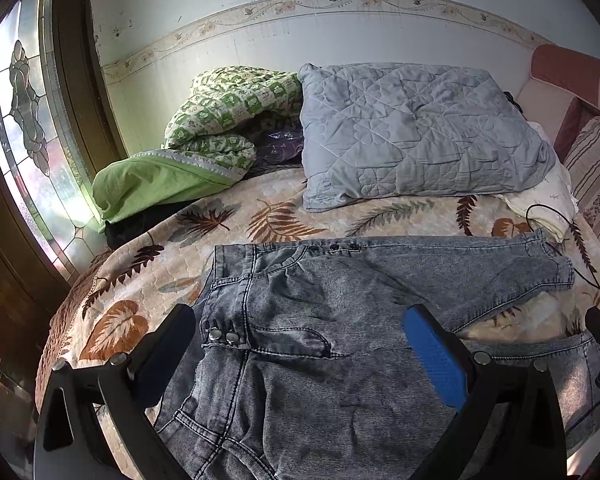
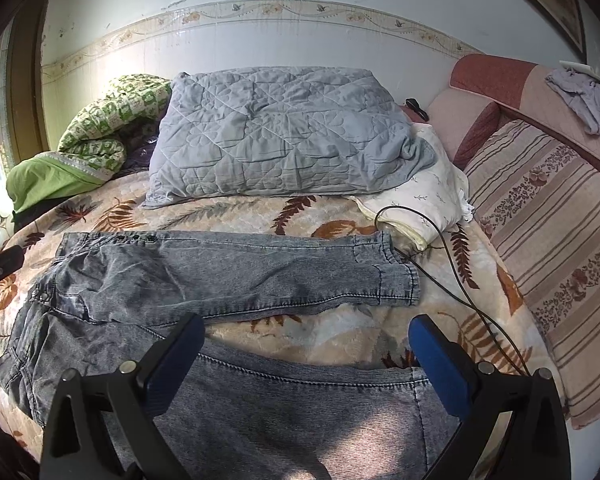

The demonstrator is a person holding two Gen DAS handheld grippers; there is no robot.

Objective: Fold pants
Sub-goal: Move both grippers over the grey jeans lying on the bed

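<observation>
A home bedroom is shown: a bed (image 2: 340, 332) is covered with a leaf-print blanket, a quilted pillow (image 2: 276, 136) and folded bedding (image 1: 220, 120) are laid by the wall, beside a stained-glass window (image 1: 24, 120).

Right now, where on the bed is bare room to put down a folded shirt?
Free: the bedspread wedge between the two jeans legs, and the strip between the jeans and the grey quilted pillow. Crowded: the right side, where a black cable crosses, and the far left with the green blanket.
</observation>
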